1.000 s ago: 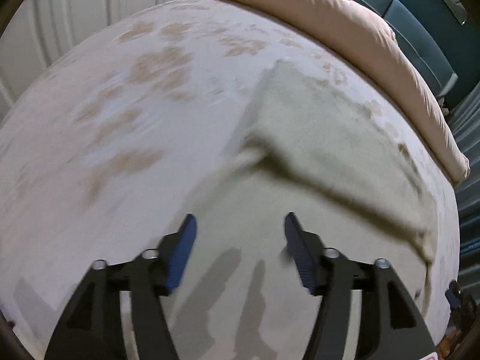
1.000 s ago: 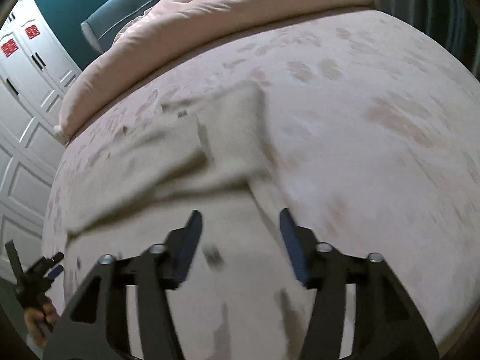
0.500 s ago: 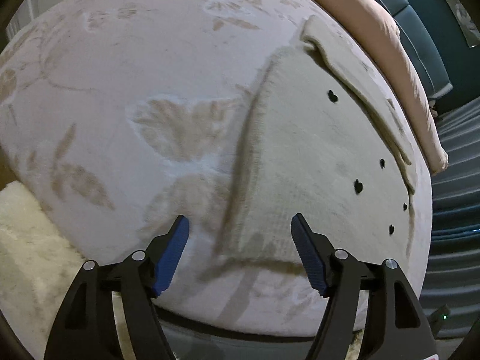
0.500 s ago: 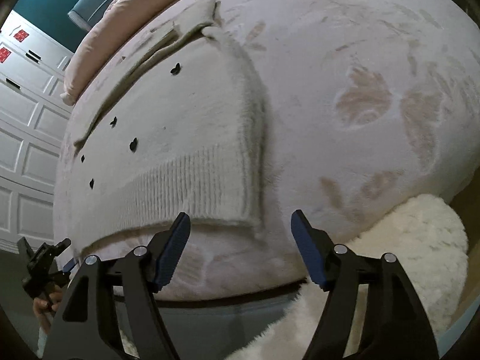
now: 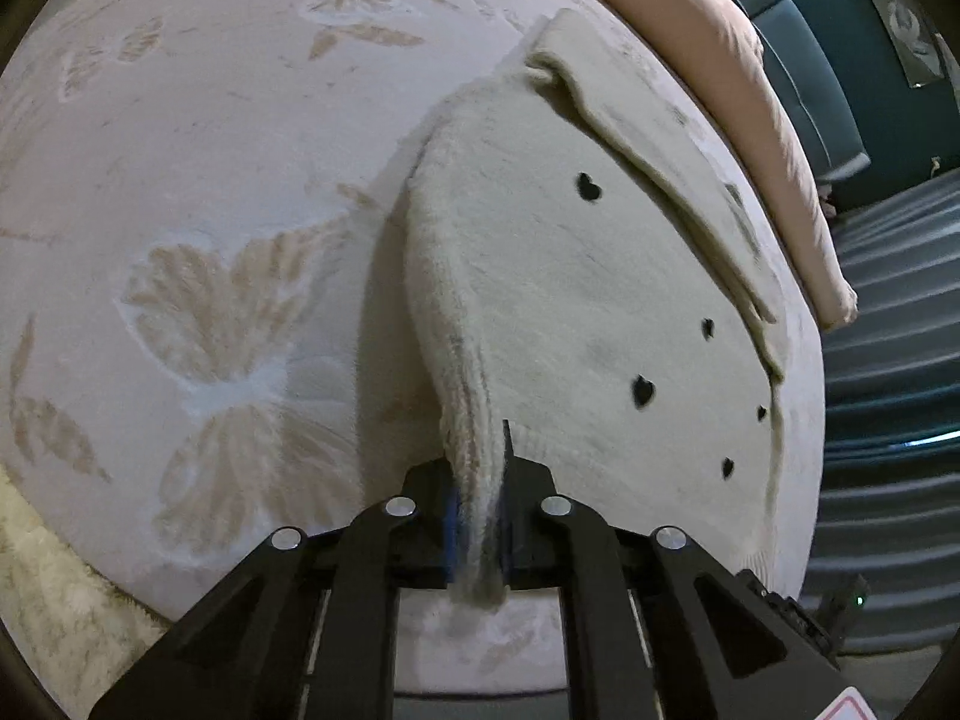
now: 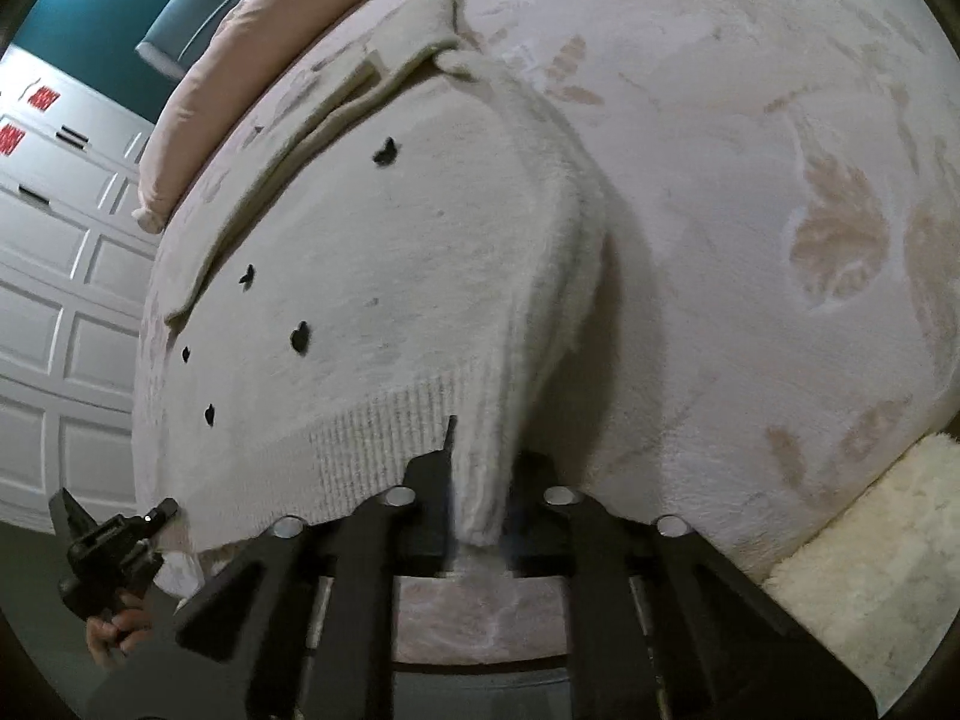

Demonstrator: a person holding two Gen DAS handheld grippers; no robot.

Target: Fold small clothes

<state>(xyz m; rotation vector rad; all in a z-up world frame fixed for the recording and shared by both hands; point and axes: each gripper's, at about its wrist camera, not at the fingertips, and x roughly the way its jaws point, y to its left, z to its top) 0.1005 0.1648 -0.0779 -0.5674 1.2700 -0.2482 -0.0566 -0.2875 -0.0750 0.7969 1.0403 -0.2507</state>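
A cream fuzzy sweater point(image 5: 570, 300) with small black hearts lies flat on the bed, ribbed hem toward me, a sleeve folded across its far side. My left gripper point(image 5: 480, 516) has its jaws closing tight on the hem's left corner, and the knit is pinched between the blue pads. In the right wrist view the same sweater point(image 6: 390, 276) shows, with my right gripper point(image 6: 480, 510) closing its jaws on the hem's right corner, fabric pressed between them. The left gripper point(image 6: 108, 552) and a hand also appear at the lower left.
The bed cover point(image 5: 210, 180) is pale with tan butterfly prints and falls away at the near edge. A pink duvet point(image 5: 750, 90) is bunched along the far side by a teal headboard point(image 5: 798, 60). A fluffy rug point(image 6: 858, 552) lies on the floor; white wardrobe doors point(image 6: 60, 300) stand left.
Both grippers came toward the near edge of the bed, reached the sweater's hem corners and went from open to shut on the knit.
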